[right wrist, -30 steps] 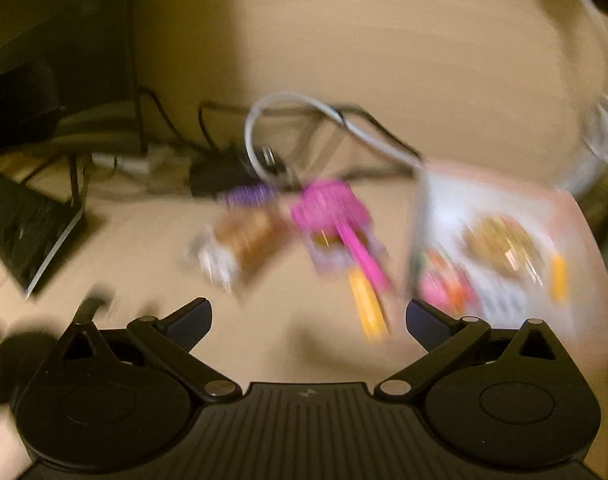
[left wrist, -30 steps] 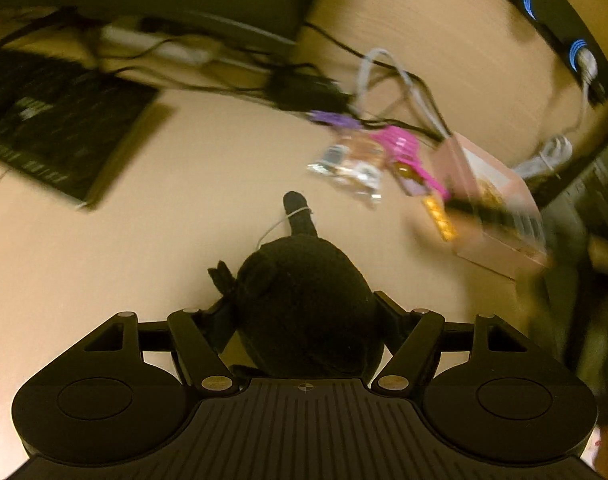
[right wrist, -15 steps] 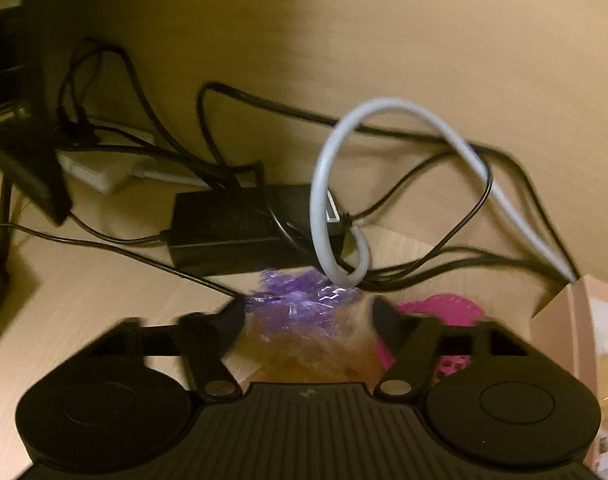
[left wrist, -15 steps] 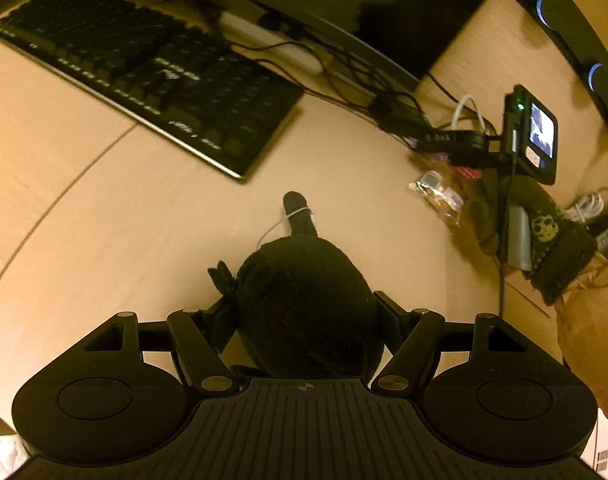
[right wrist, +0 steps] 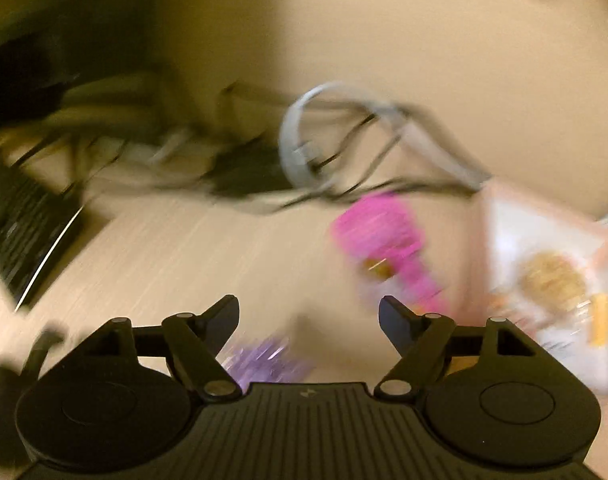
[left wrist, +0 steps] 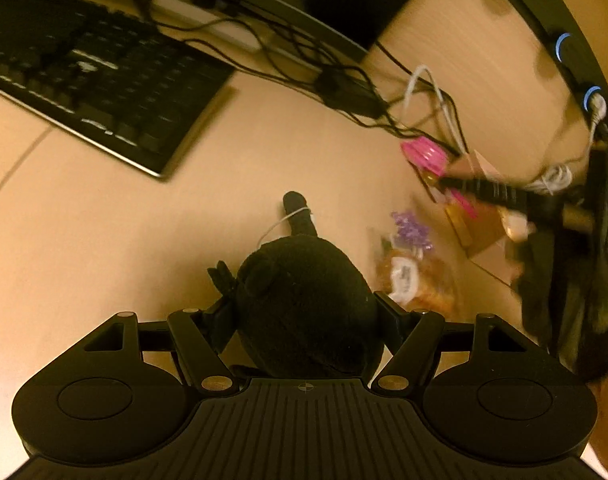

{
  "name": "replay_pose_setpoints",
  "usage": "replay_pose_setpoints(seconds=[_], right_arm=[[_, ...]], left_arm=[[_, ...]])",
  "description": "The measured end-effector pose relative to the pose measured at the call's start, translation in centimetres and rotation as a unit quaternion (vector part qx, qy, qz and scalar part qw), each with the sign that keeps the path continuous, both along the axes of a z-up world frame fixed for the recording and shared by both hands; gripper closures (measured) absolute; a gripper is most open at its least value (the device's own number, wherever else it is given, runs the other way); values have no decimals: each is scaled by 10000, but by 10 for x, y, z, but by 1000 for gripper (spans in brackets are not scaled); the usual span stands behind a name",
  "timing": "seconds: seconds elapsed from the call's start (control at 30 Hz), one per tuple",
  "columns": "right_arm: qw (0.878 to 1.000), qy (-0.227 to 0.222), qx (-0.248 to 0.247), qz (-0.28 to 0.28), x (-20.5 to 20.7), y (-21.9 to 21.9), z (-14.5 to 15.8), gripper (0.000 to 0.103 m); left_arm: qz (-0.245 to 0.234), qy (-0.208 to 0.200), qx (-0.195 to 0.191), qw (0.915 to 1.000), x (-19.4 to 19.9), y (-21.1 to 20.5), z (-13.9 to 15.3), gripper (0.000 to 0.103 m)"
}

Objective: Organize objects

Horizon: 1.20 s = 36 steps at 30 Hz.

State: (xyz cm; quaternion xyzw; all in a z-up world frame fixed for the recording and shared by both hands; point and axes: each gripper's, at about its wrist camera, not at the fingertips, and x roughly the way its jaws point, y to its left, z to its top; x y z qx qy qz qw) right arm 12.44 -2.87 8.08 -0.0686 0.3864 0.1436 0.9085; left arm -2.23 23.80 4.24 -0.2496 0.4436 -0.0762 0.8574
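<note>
My left gripper (left wrist: 304,312) is shut on a black plush toy (left wrist: 304,300) and holds it above the desk. A clear snack bag with a purple ribbon (left wrist: 411,264) lies on the desk just right of the plush. In the blurred right wrist view the purple ribbon (right wrist: 264,360) shows low between the jaws of my right gripper (right wrist: 308,312), which is open and empty. A pink packet (right wrist: 383,240) lies ahead of it and also shows in the left wrist view (left wrist: 423,154). The right gripper shows as a dark blurred shape at the right of the left wrist view (left wrist: 483,190).
A black keyboard (left wrist: 96,88) lies at the left. Black and grey cables (left wrist: 363,92) tangle by the back wall. A pink printed box (right wrist: 543,280) stands at the right. A monitor base (left wrist: 264,8) is at the back.
The right gripper pulled back from the cables and opened; the snack bag now lies on the desk beside the plush. The left gripper swung right, still holding the plush.
</note>
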Motion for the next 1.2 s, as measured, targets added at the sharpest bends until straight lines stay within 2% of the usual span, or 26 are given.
replay_pose_setpoints(seconds=[0.07,0.17,0.33,0.4,0.43,0.6,0.87,0.97,1.07,1.2], right_arm=[[9989,-56,-3,-456,29,-7,5,25],[9965,13,-98,-835,77,-5,0,19],[9926,319,-197,-1152,128,6,-26,20],[9918,508,-161,-1159,136,7,-39,32],[9912,630,-126,-1155,137,5,-44,35],[9928,704,193,-950,108,-2,-45,36],[9930,835,632,-538,22,-15,-42,36],[9935,865,654,-348,-7,-25,-40,36],[9909,1070,798,-175,-31,-41,-39,34],[9898,1040,942,-230,-68,-74,-31,27]], left_arm=[[-120,-23,-71,9999,0,-6,0,28],[-271,59,-101,9996,0,-14,0,28],[-230,25,143,9996,-14,-10,13,28],[-89,50,185,9998,-21,-4,16,28],[-17,66,199,9998,-25,-1,17,27],[163,197,129,9996,-32,1,13,28],[-448,342,-15,9984,-23,-51,5,27],[-577,393,-54,9975,-18,-71,3,27],[-595,473,-105,9971,-12,-88,0,27],[-507,568,-167,9970,-6,-105,-4,27]])
